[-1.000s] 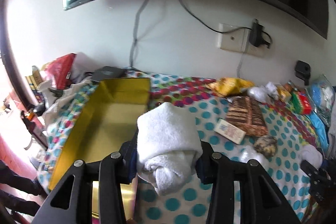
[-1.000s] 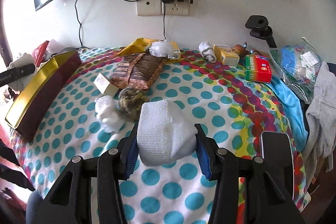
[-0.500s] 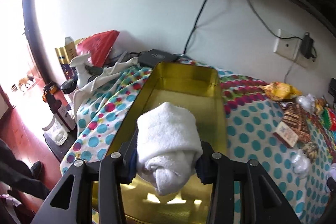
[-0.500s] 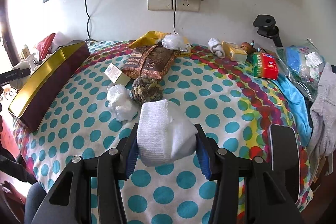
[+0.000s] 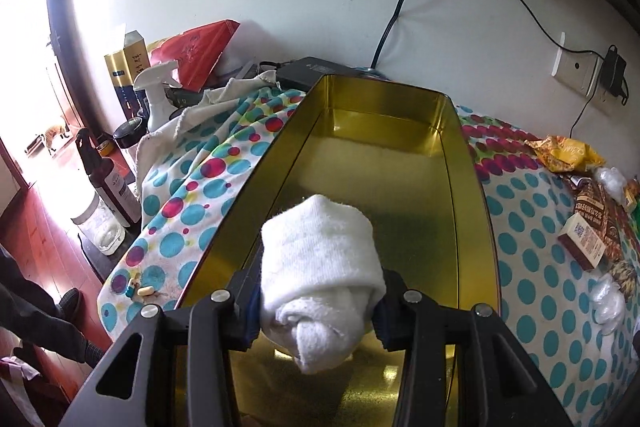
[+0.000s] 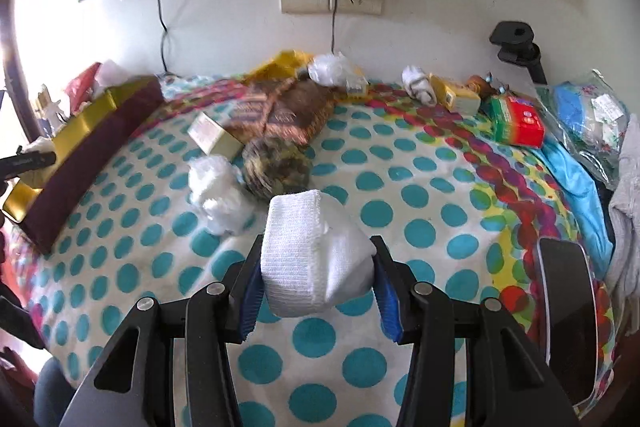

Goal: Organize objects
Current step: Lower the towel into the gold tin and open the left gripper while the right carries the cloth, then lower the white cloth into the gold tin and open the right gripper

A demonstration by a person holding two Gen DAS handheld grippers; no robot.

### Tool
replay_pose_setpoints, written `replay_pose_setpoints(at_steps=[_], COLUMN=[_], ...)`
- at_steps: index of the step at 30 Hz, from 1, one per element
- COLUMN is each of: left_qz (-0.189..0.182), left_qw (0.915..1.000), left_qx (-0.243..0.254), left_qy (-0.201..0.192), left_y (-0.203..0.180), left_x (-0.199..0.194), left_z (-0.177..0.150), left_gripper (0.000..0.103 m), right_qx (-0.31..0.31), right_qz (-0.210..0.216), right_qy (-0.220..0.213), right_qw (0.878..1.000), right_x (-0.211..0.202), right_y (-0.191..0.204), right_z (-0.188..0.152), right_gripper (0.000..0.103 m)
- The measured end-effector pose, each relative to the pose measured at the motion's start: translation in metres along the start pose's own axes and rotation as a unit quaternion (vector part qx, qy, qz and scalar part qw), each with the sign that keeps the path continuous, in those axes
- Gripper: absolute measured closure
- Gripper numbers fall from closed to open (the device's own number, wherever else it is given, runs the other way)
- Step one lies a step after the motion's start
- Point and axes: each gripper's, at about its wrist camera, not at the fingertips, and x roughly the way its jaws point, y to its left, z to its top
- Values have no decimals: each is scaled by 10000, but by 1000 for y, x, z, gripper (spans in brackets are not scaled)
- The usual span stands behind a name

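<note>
Left gripper (image 5: 320,303), clamped on rolled towel (image 5: 320,267), now above gold tin (image 5: 460,163); right gripper (image 6: 318,283) gripping white sock (image 6: 312,259).

Black gripper frames, silver screws, blue pads on fingers (image 6: 390,301)

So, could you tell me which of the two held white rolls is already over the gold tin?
The terry-towel roll in the left gripper; it hangs above the gold tin. The right gripper's ribbed roll is over the dotted cloth.
</note>
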Motion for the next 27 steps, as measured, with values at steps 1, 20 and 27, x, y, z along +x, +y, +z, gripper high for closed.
replay_pose_setpoints(at_steps=[1, 20, 27], left_qz=[29, -264, -469], left_qw=[10000, 9992, 9968], left_qx=[52, 136, 32], left_qy=[13, -285, -653], left_y=[-1, -4, 19], left_x=[2, -21, -68], left_z=[-1, -11, -41], left_gripper=[60, 19, 18], right_qx=[53, -401, -921], right_qz=[43, 330, 636], right_qy=[38, -197, -372], right_qw=[10000, 9985, 9930], right_x=[3, -7, -5], right_y=[-1, 57, 137], right_z=[-1, 34, 66], right_gripper=[57, 57, 56])
